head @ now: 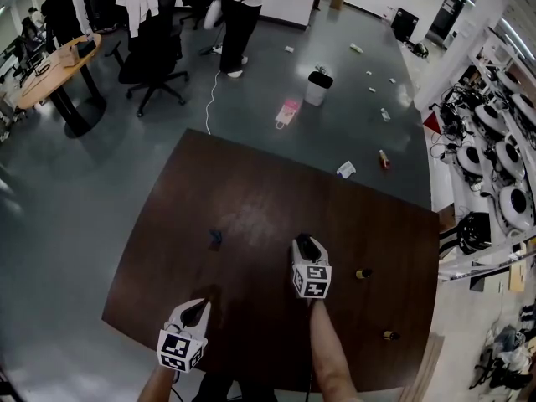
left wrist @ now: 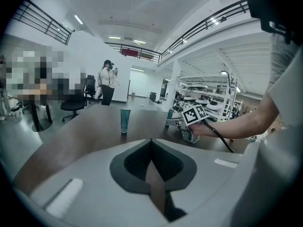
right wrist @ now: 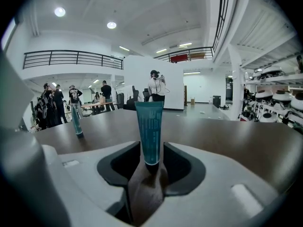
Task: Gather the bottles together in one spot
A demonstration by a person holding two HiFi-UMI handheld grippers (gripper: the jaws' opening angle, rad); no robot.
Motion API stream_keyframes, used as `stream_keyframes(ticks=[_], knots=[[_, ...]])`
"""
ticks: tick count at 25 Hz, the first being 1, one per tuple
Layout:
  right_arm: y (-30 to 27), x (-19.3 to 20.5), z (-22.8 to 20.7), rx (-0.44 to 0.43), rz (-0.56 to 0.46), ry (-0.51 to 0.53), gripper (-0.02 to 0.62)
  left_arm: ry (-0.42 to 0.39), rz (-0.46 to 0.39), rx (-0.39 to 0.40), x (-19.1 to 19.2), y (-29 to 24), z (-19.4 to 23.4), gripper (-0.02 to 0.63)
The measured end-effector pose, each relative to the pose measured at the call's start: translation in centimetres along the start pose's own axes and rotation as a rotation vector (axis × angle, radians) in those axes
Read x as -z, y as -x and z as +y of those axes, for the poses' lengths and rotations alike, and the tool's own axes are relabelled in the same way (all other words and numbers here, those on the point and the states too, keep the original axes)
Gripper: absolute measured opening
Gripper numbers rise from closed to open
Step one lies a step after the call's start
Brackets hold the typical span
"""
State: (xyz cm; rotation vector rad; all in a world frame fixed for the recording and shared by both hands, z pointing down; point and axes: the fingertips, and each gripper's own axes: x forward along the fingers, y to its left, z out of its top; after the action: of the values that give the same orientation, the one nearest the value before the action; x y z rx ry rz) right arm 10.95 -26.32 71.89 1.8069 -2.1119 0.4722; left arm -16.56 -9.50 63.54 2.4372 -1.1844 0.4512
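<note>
On the brown table [head: 251, 182] my right gripper [head: 305, 241] is shut on a teal tube [right wrist: 149, 129] that stands upright, cap down, between its pads [right wrist: 124, 167]. The left gripper view shows that tube [left wrist: 169, 118] just ahead of the right gripper [left wrist: 191, 126]. A second teal tube [head: 216, 238] stands free to the left [right wrist: 75, 121], in front of my left gripper [left wrist: 125, 120]. Two small amber bottles [head: 363, 273] [head: 389, 335] lie right of the right gripper. My left gripper [head: 199, 306] is shut and holds nothing, near the table's front edge.
Beyond the table's far edge is grey floor with a white bin [head: 317, 88], a pink bag [head: 287, 113] and scattered litter. An office chair [head: 155, 40] and a standing person [head: 239, 15] are further back. Shelves of white devices [head: 502, 157] line the right side.
</note>
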Motion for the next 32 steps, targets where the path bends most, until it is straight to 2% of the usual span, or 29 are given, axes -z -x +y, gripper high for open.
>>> stream_keyframes(ticks=[5,19,32], knots=[[0.1,0.1,0.0,0.002,-0.004,0.019,0.117,0.006,0.003,0.0,0.2,-0.1,0.1,0.0],[1.3,-0.5,0.4,0.003,-0.027,0.046,0.115,0.002,0.001,-0.001,0.2,0.4,0.1,0.0],[7.6,1.5,3.5,-0.048,-0.019,0.03,0.115,-0.004,-0.018,0.017,0.6,1.4,-1.3,0.0]])
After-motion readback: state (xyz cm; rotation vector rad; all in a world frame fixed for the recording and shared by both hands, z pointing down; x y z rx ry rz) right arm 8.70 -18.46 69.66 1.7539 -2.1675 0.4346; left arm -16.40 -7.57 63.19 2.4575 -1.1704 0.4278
